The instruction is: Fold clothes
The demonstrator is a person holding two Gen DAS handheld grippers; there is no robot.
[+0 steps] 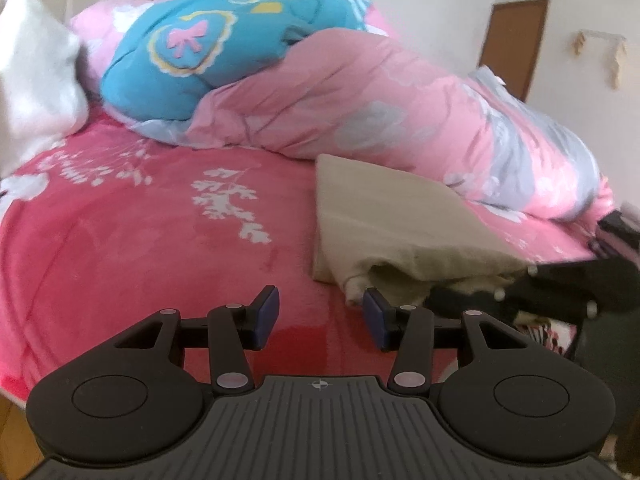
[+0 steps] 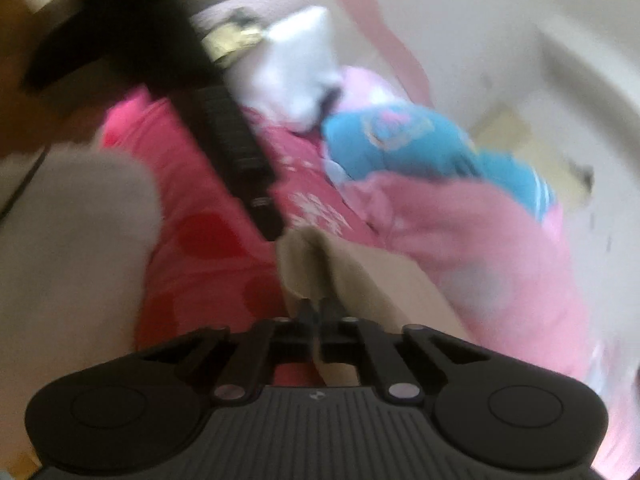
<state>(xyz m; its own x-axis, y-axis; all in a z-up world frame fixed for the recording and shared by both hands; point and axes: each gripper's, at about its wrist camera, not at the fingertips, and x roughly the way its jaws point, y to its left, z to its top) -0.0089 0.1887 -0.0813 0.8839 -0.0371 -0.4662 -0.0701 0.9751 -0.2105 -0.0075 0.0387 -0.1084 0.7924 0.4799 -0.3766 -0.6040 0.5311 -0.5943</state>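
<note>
Fingers of the right gripper (image 2: 316, 308) pinch the tan cloth's (image 2: 360, 272) near edge to lift it; the left gripper (image 1: 320, 318) waits open just beside that cloth.

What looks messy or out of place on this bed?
The pink duvet is heaped in a rumpled mound along the back rather than spread flat. The beige garment is only partly folded, its near edge bunched and loose. Nothing looks spilled or damaged.
</note>
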